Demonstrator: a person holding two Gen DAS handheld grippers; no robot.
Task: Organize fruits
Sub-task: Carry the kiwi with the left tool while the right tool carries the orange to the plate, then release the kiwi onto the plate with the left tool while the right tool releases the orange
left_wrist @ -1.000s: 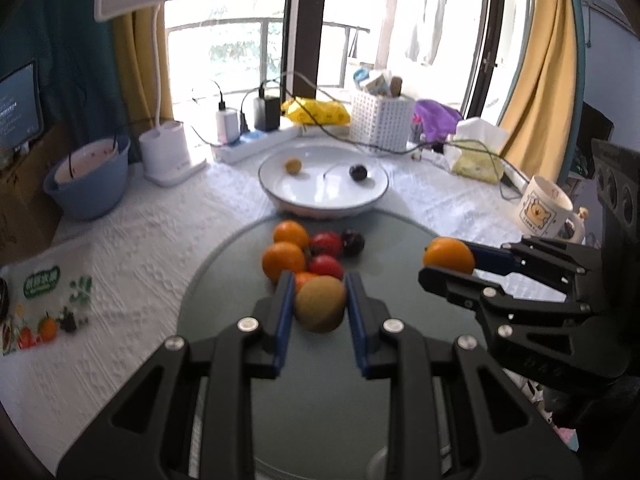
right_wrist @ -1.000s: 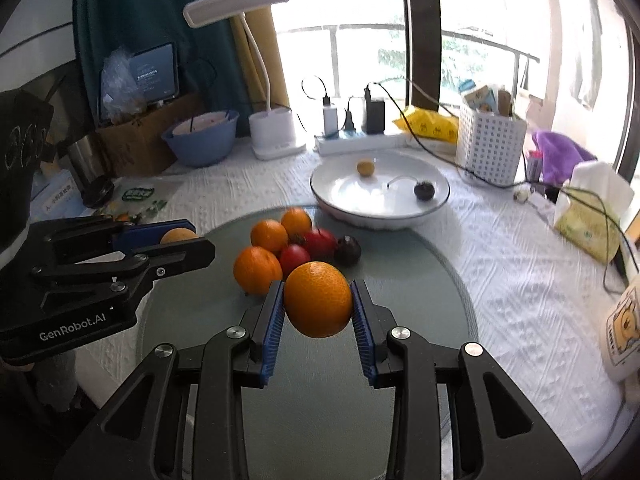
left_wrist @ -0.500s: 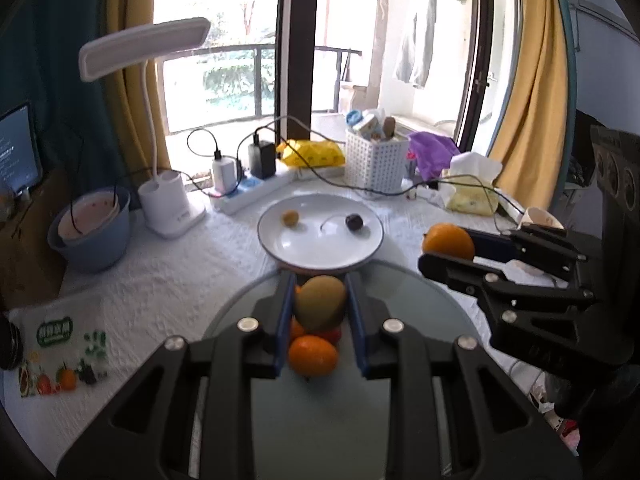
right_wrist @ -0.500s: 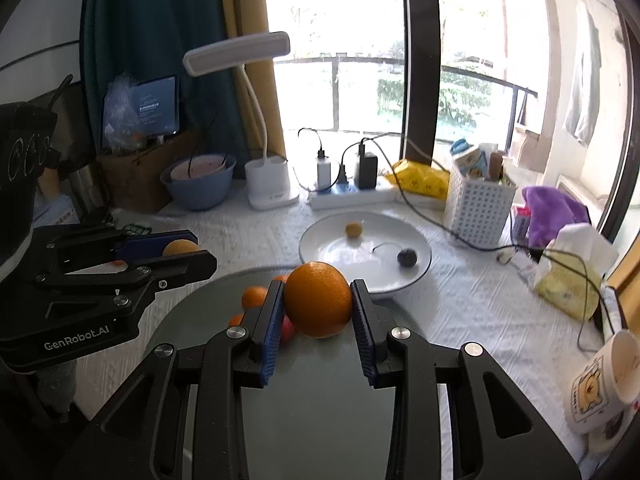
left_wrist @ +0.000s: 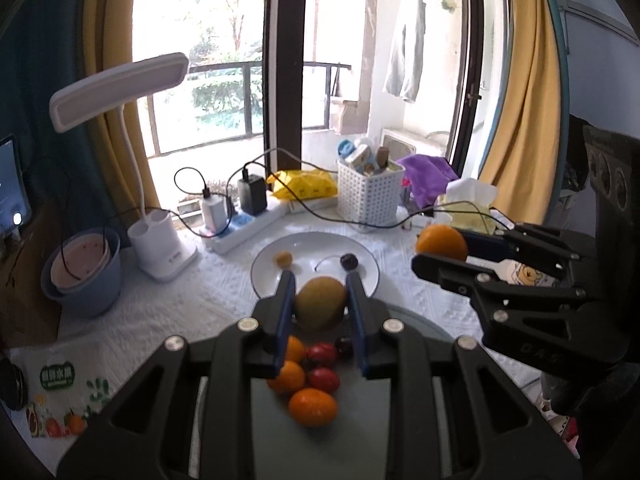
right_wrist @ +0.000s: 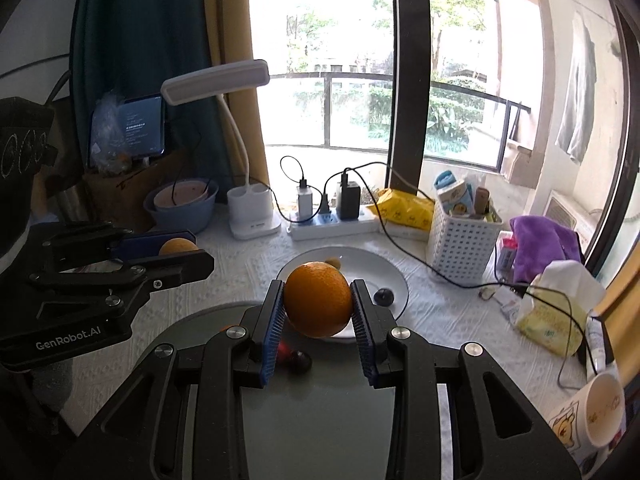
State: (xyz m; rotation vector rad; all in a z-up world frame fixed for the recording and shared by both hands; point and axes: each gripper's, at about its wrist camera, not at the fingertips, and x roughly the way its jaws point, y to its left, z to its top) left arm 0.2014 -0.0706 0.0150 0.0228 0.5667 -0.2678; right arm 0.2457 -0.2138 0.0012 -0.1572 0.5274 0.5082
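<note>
My left gripper (left_wrist: pixel 320 300) has its jaws clamped on a mango (left_wrist: pixel 320 302). White plate (left_wrist: pixel 370 276) beyond holds a small yellow fruit (left_wrist: pixel 284 258) and a dark one (left_wrist: pixel 348 261). Right gripper (right_wrist: pixel 318 306) jaws pinch an orange (right_wrist: pixel 318 304) above the table (right_wrist: pixel 448 320).

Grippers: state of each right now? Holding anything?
Left gripper: shut on the mango, held off the glass turntable.
Right gripper: shut on the orange, also lifted.
</note>
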